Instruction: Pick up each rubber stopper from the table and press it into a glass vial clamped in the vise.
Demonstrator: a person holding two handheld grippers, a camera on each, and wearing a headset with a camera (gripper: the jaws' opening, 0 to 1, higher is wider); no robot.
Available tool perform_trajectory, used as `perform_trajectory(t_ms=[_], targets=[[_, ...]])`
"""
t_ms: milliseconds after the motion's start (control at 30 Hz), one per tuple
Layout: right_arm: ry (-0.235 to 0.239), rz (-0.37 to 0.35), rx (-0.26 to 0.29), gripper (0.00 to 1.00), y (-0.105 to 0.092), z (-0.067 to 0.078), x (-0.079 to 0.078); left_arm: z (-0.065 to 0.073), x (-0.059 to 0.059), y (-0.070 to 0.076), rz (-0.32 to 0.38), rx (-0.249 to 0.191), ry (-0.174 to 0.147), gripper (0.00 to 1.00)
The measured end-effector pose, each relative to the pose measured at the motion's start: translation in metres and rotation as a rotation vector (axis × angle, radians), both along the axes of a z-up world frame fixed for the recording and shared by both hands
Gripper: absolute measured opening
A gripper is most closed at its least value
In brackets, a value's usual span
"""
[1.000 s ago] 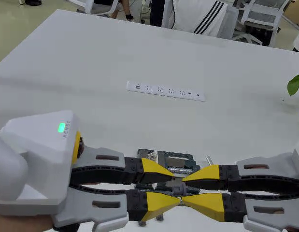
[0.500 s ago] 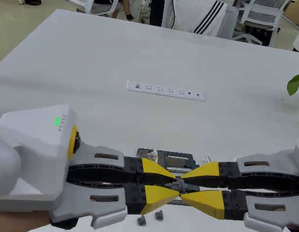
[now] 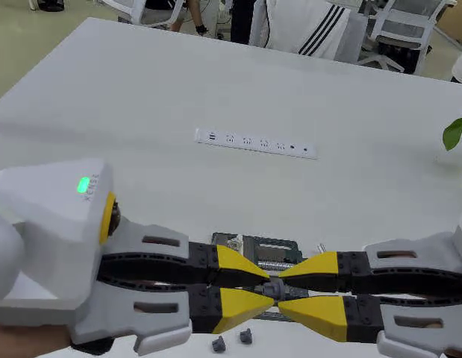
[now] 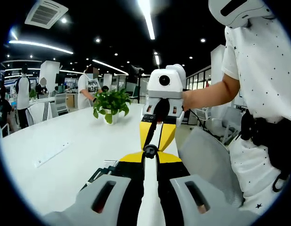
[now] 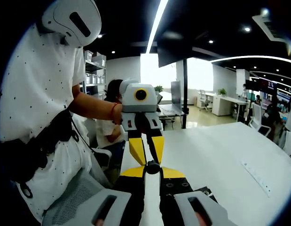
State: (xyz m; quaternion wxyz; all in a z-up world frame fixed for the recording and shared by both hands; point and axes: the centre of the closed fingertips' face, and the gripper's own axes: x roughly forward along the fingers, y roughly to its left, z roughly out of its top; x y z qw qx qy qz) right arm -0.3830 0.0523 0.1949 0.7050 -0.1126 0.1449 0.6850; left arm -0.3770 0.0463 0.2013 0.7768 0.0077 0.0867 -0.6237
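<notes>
A small dark rubber stopper (image 3: pixel 274 289) sits pinched where the yellow tips of both grippers meet, just in front of the vise (image 3: pixel 279 247). My left gripper (image 3: pixel 267 289) comes in from the left and my right gripper (image 3: pixel 282 289) from the right, tip to tip. Both have their jaws closed down on the stopper. The same stopper (image 4: pixel 149 150) shows in the left gripper view, and the stopper (image 5: pixel 153 167) shows in the right gripper view, with the opposite gripper behind it each time. A glass vial (image 3: pixel 234 242) stands at the vise's left end. Two loose stoppers (image 3: pixel 219 344) (image 3: pixel 245 336) lie on the table below the tips.
A white power strip (image 3: pixel 257 143) lies across the middle of the white table (image 3: pixel 141 89). Plant leaves (image 3: pixel 454 130) reach in at the right edge. A seated person (image 3: pixel 305 26) and chairs (image 3: pixel 398 30) are along the far side.
Both grippers, tip to tip, have moved up away from the near table edge with the stopper between them. Two loose stoppers have come into sight below.
</notes>
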Motion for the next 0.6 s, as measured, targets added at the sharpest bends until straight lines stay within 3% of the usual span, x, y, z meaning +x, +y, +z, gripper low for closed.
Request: perform_trajectory(t_ms=[200, 367, 600], targets=[[0.003, 0.000, 0.004, 0.06, -0.0007, 0.0012, 0.0015, 0.0010, 0.0011, 0.0006, 0.003, -0.001, -0.007, 0.05], [-0.002, 0.008, -0.009, 0.06, -0.0013, 0.0003, 0.0008, -0.0001, 0.0008, 0.0002, -0.003, -0.003, 0.007, 0.04], [-0.008, 0.028, 0.001, 0.07, -0.0017, 0.0071, -0.0010, 0.0067, -0.0010, 0.0031, -0.011, -0.062, 0.063, 0.04]])
